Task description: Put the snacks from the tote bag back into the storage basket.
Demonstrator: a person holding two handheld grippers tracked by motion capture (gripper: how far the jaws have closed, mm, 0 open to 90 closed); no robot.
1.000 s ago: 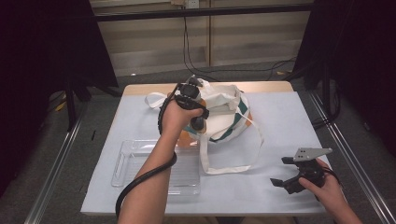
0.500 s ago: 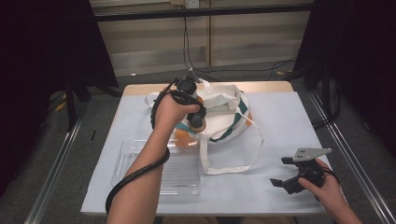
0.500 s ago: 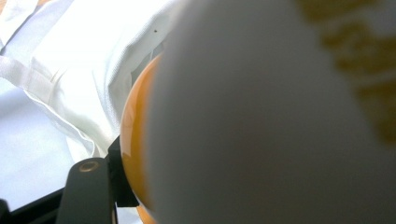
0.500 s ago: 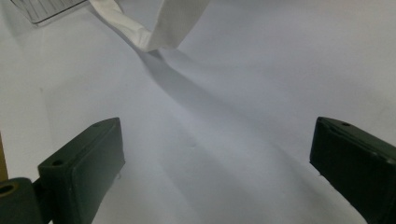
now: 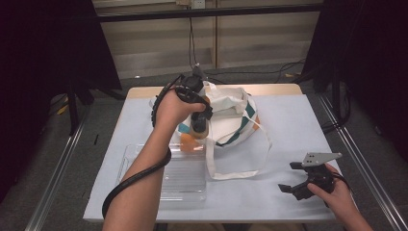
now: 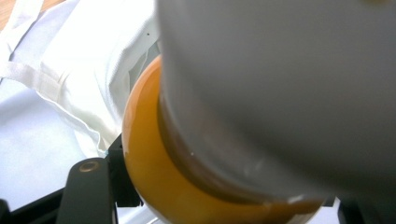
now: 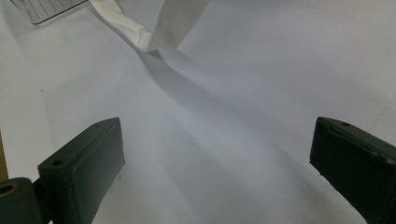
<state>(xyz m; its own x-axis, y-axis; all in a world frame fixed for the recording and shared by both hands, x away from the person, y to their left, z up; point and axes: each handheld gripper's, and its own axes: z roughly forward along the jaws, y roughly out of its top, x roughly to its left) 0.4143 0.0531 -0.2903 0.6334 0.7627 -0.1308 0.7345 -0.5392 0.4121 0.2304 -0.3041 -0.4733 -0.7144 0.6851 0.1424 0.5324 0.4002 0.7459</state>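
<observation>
White covering spreads over the desk (image 5: 298, 125) I am working at from afar. My left claw (image 5: 199, 126) hangs just above the desk's middle, toward eleven o'clock, clamped on an orange-lidded jar (image 5: 196, 131). Through the left gripper view the jar (image 6: 261, 116) looms very close and blurred: a pale body, an orange lid (image 6: 149, 177) nearest the lens, one black jaw beside it. Right behind the jar, toward twelve o'clock, slumps a white cloth tote bag (image 5: 231, 113) with green trim (its long strap (image 5: 240, 171) loops out toward five o'clock across the desk). A clear plastic tray (image 5: 180, 175) lies at about seven o'clock, just beside the bag, under my left forearm (image 5: 139, 187). My right claw (image 5: 294, 179) rests low at the four o'clock corner, well apart from the bag, its jaws spread wide around nothing. The right gripper view looks between those jaws at bare covering, with the strap's end (image 7: 154, 28) and a corner of the tray (image 7: 46, 9) at its top.
</observation>
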